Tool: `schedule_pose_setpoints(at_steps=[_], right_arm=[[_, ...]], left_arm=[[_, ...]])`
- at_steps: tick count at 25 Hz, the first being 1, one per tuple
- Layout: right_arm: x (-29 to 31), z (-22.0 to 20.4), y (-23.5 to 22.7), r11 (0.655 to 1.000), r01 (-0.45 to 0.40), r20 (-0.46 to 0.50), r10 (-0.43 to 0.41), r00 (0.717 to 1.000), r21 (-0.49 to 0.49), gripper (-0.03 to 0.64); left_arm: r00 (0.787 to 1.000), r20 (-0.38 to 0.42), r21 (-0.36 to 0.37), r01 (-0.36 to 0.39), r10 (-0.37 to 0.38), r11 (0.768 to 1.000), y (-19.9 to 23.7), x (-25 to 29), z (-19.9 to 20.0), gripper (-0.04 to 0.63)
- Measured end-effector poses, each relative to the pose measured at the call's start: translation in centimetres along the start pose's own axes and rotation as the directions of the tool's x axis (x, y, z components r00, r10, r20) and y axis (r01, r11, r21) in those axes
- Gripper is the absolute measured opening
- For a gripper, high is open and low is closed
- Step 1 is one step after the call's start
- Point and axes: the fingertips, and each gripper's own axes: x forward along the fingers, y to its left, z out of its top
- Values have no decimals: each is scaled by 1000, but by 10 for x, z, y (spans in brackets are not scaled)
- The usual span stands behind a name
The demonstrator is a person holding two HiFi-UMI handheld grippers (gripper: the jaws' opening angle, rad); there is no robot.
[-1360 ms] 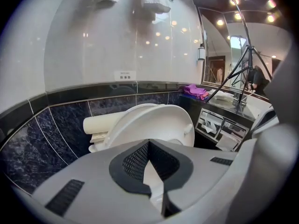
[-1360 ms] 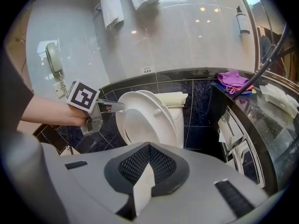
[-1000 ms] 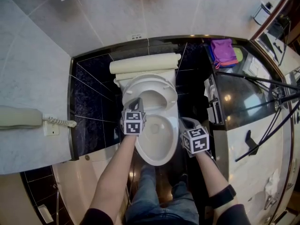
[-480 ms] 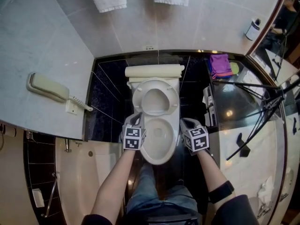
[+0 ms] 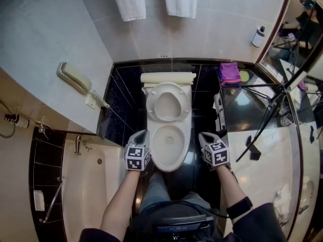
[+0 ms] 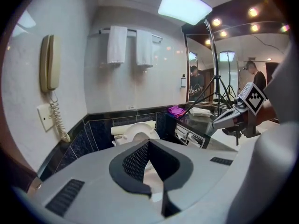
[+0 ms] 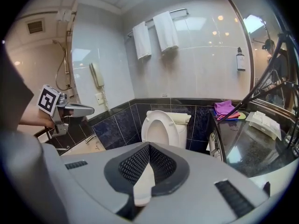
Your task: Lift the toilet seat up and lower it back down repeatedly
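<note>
White toilet seat (image 5: pixel 168 103) stood raised upright behind the open bowl (image 5: pixel 169 144). Both tools were clenched on nothing, the left tool (image 5: pixel 142 134) beside the bowl's left rim and the right tool (image 5: pixel 205 136) beside its right, clear of the seat.

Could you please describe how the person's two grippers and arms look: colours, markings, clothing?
The left gripper and the right gripper are both grey, with tapering jaws lined by black textured pads. Each carries a cube with black-and-white square markers. The forearms are bare. Dark sleeves begin near the elbows, and a dark band circles the right wrist.
</note>
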Motion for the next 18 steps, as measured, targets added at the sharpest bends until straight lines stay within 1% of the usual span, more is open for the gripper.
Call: schedule_pose_setpoints(at_steps=[4, 7, 9, 15, 18], right_arm=[[-34, -11, 10, 1000, 11, 14, -10, 1000, -15, 17], [-56, -23, 5, 999, 26, 25, -26, 999, -25, 17], [-69, -33, -2, 999, 42, 28, -42, 999, -6, 17], [-94, -60, -19, 995, 82, 31, -84, 996, 59, 17], [-97, -67, -20, 994, 85, 26, -87, 996, 71, 17]], left_arm=[[1000, 17, -27, -19, 20, 999, -9, -39, -8, 0], [999, 26, -55, -42, 44, 998, -7, -64, -16, 0], [998, 31, -67, -57, 59, 996, -5, -80, -22, 0], [996, 27, -72, -80, 82, 994, -8, -111, -42, 0], [997, 17, -52, -74, 75, 996, -13, -115, -49, 0]])
